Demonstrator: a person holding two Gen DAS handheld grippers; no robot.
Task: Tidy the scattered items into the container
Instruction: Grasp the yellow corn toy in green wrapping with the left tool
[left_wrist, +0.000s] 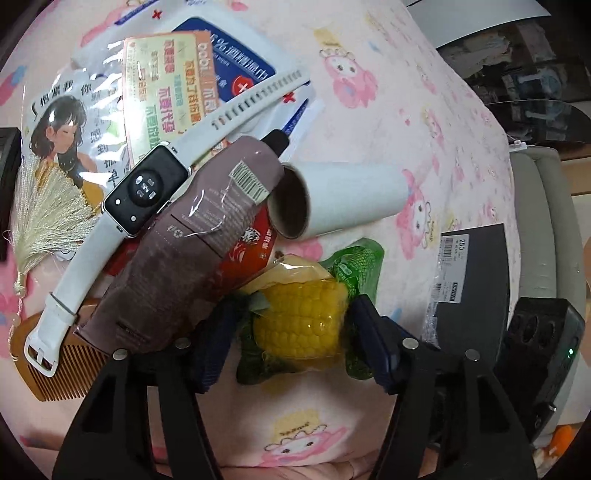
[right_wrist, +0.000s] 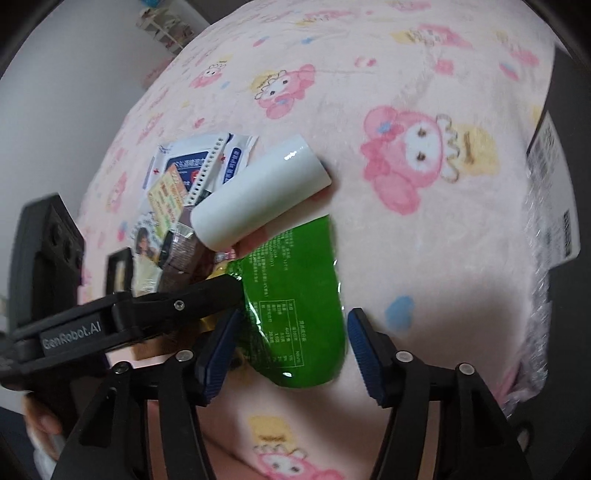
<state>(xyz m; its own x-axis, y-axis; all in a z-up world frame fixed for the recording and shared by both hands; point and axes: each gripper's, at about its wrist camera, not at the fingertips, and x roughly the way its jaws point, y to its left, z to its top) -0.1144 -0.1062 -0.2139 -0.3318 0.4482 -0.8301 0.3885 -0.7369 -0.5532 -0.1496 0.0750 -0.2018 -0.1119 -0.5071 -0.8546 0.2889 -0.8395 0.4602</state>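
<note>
Vacuum-packed corn cob (left_wrist: 301, 319) in green wrap, lying on pink cartoon blanket (left_wrist: 424, 110), clamped between pads of left gripper (left_wrist: 286, 343). Right gripper (right_wrist: 288, 350) straddling pack's green end w/ jaws apart, not pressing. Just behind: white roll (left_wrist: 343, 195), brown tube (left_wrist: 192, 251), white smartwatch (left_wrist: 146, 194), wooden comb (left_wrist: 48, 369), sachets. Black box (left_wrist: 476, 280) to right.

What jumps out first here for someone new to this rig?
The vacuum-packed corn cob, bright yellow in green wrap, sits between the left gripper's fingers; the right gripper straddles the same pack from the other side. Behind it lies a jumbled heap on the pink cartoon blanket: a white smartwatch draped over a brown tube, with a white roll beside it.
</note>
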